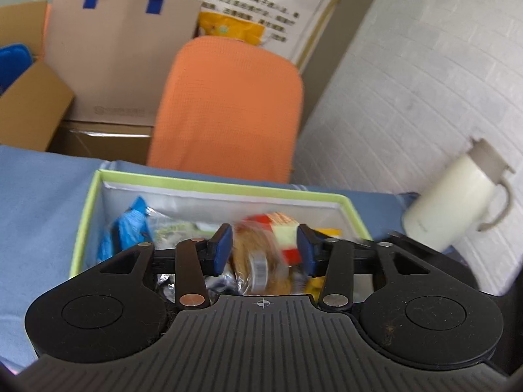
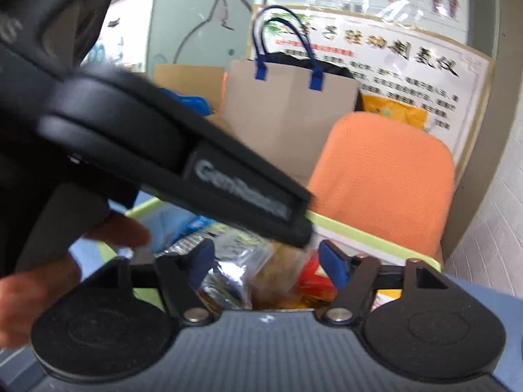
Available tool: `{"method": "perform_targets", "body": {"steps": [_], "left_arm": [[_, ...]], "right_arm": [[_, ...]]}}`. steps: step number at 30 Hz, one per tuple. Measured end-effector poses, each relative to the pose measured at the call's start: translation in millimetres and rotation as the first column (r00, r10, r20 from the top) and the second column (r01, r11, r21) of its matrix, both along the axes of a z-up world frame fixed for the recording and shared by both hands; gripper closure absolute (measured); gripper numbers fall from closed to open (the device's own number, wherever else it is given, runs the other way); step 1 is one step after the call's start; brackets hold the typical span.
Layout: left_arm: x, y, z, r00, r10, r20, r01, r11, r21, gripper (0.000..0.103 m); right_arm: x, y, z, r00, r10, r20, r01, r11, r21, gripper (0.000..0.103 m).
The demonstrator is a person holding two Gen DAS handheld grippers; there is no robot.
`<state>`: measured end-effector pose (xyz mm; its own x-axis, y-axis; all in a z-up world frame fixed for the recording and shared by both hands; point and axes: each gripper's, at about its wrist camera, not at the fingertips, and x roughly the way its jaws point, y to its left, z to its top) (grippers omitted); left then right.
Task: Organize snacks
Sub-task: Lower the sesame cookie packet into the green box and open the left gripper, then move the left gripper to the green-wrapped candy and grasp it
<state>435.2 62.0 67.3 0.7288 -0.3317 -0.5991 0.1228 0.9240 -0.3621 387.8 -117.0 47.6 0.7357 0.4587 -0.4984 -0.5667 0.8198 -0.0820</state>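
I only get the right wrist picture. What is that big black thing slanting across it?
Observer: That is the left gripper. Its own camera shows a brown snack packet filling the gap between its jaws, above the green-rimmed box. The picture is too blurred to tell whether the packet is clamped.
Operator: Is there anything beside the box that I am missing?
Observer: Yes, a cream jug with a handle stands to the right of the box, against the white brick wall.
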Motion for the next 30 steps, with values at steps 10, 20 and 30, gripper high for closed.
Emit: {"method": "perform_targets", "body": {"steps": [10, 20, 30], "left_arm": [[-112, 46, -22, 0.999, -0.003, 0.036, 0.004, 1.000, -0.018, 0.041], [-145, 61, -58, 0.990, 0.013, -0.138, -0.029, 0.993, -0.117, 0.050], [-176, 68, -87, 0.979, -0.050, -0.197, 0.017, 0.986, -0.165, 0.080]], "right_arm": [[-121, 4, -48, 0.979, 0.182, -0.087, -0.184, 0.983, -0.020, 0.009], [-116, 36, -73, 0.955, 0.205, -0.214, -0.205, 0.979, 0.021, 0.009], [-176, 66, -80, 0.961, 0.182, -0.209, -0.189, 0.982, -0.011, 0.009]]}}
